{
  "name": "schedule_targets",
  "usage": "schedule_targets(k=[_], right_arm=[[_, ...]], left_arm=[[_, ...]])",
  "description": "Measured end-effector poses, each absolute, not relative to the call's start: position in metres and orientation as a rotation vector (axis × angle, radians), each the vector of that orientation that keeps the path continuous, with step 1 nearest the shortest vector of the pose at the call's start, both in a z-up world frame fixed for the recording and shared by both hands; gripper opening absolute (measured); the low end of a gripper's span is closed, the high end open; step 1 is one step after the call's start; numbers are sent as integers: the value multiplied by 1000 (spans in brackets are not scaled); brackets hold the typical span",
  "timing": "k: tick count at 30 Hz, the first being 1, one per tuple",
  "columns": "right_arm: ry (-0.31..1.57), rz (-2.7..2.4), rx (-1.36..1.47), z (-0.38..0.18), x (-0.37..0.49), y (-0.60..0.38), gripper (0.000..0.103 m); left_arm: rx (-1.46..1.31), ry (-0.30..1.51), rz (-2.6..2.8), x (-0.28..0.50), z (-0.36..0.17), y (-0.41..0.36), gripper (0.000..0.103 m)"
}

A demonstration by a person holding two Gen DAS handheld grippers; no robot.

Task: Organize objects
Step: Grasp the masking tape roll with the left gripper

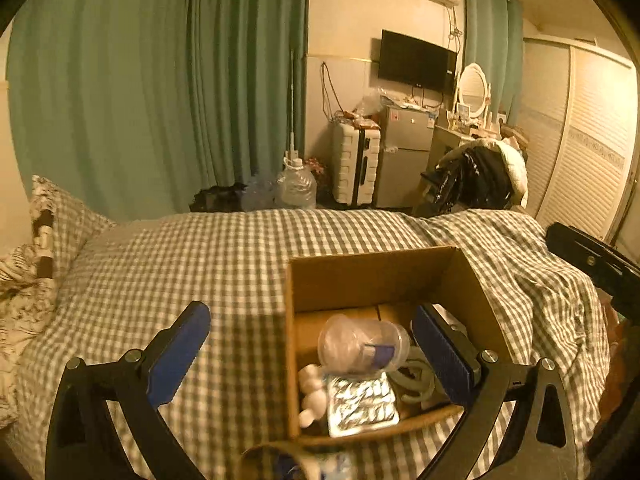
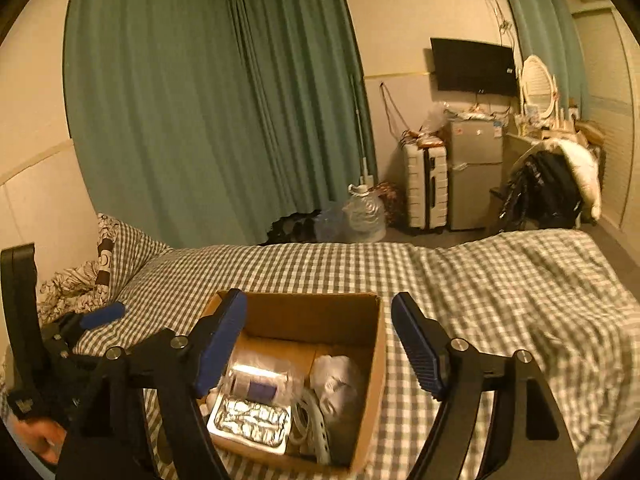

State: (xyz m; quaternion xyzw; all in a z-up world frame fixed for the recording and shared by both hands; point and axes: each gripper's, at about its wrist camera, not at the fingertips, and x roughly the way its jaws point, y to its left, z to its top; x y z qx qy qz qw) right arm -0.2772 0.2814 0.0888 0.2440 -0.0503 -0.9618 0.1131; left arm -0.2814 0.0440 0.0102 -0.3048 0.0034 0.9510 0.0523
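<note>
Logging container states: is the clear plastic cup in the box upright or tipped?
Tipped: the cup lies on its side atop the other items in the cardboard box.

Both grippers, the left gripper (image 1: 308, 354) and the right gripper (image 2: 320, 344), have black angular frames, silver round screws at the joints and ribbed blue pads on the fingers (image 2: 416, 348).

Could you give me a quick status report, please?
Left gripper open, empty. Right gripper open, empty. Cardboard box on bed, already loaded. Nothing blocking.

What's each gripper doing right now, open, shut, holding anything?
Left gripper: open, holding nothing, poised at the cardboard box.
Right gripper: open, holding nothing, above the same box.
</note>
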Motion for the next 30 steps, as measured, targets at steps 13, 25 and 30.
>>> schedule_targets(k=[13,25,30], right_arm=[[113,-2798,761,89,-163,224,87],[212,-2799,916,-38,-182,190,87],[133,-2770,1044,-78,-193,197,87]], left_arm=[[-1012,12,2913,-183,-7,-22,103],[-1162,-90,2946,-181,-125,-18,103],[-1207,-42,2844,-181,-148,-4,103]])
